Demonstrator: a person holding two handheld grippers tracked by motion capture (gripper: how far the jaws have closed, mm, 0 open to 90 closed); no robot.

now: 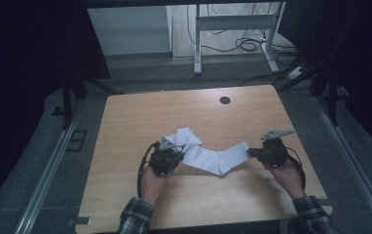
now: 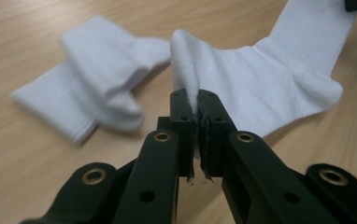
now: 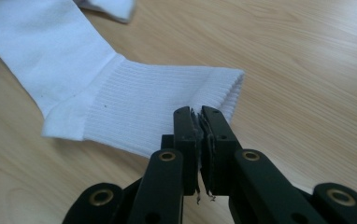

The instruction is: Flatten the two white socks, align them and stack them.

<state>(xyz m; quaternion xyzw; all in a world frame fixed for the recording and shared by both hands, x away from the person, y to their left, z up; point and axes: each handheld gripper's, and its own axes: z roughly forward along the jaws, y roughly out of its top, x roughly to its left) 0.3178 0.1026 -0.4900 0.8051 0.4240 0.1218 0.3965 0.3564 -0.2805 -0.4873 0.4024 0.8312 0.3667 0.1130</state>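
— So, where does the sock (image 1: 214,159) lie?

— Stretched across the table (image 1: 135,117), nearer its front edge than the back, long axis running between the two hands. The left gripper (image 2: 196,105) is clamped on the toe end, the right gripper (image 3: 199,122) on the ribbed cuff rim.

— Both jaws closed on fabric, then?

— Yes, cloth pinched in each. The heel bends toward the front edge between them.

— And the other sock (image 1: 184,136)?

— Crumpled just behind the left gripper, so that hand is nearer it.

— Materials?

— Soft white knit, ribbed at the cuff, smooth at the foot; limp, on pale wood grain.
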